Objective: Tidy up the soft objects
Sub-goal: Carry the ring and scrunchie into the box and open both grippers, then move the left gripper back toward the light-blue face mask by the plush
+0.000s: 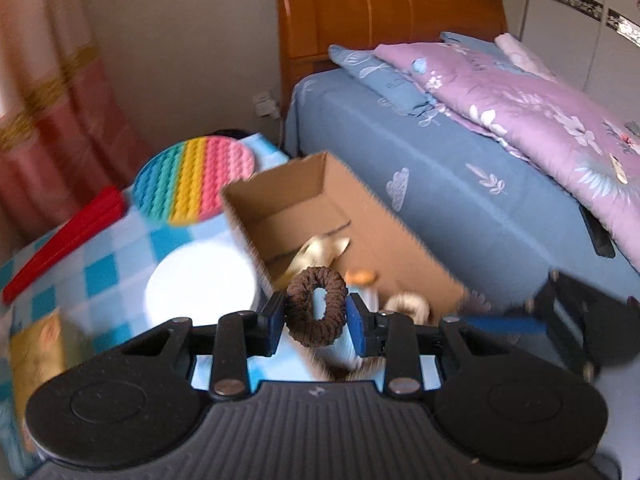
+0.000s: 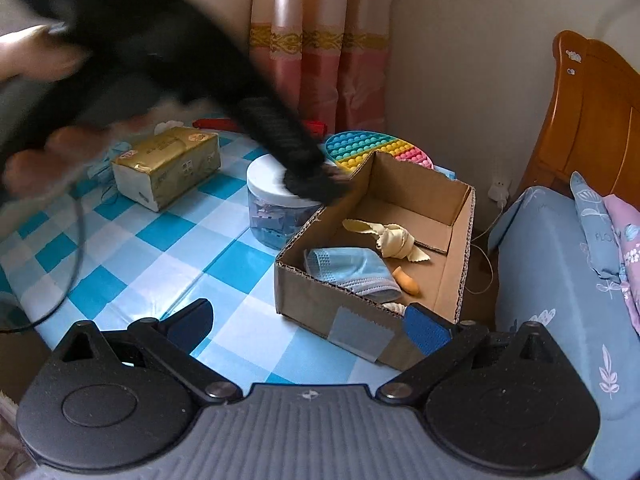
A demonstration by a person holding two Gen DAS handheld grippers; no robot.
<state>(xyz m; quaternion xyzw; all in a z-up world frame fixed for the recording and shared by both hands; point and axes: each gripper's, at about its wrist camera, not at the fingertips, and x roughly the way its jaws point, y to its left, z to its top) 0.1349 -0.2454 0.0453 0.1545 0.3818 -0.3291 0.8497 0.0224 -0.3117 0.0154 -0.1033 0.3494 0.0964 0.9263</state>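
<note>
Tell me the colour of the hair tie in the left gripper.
Dark brown hair tie, clearest in the left wrist view.

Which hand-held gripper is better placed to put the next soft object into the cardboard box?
The left hand-held gripper: it is shut on the brown hair tie, above the near end of the cardboard box. The right hand-held gripper is open and holds nothing.

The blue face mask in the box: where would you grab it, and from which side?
Grip the face mask on its raised, crumpled middle fold, coming from above through the cardboard box's open top. It lies low against the near wall, so a sideways approach looks blocked. The open right gripper is nearest.
</note>
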